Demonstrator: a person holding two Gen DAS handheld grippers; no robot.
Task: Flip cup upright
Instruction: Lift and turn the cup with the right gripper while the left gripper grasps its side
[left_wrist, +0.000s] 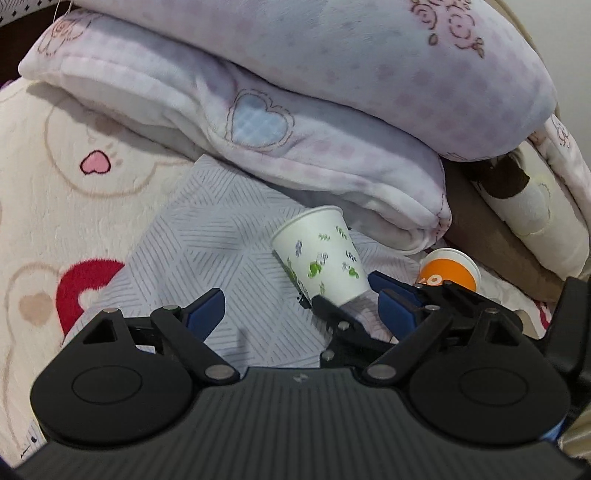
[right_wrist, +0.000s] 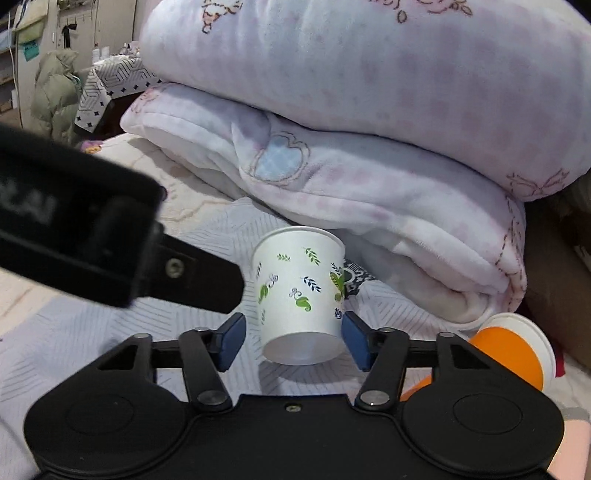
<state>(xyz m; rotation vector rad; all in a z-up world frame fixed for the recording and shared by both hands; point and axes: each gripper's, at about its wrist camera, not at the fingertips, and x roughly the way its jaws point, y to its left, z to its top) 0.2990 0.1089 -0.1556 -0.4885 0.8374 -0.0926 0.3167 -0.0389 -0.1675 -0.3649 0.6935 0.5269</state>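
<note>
The cup (right_wrist: 301, 291), white with printed leaves, is seen between the right gripper's (right_wrist: 293, 339) pads, mouth tilted up and away, base lifted off the striped sheet (right_wrist: 92, 332), apparently so it can be set upright. The jaws are parted about the cup's width; whether both pads touch cannot be told. The left gripper (left_wrist: 299, 306) is held wide open and empty nearby. An orange cup (right_wrist: 513, 350) lies beside the folded blanket (right_wrist: 369, 192). No legible writing is seen.
</note>
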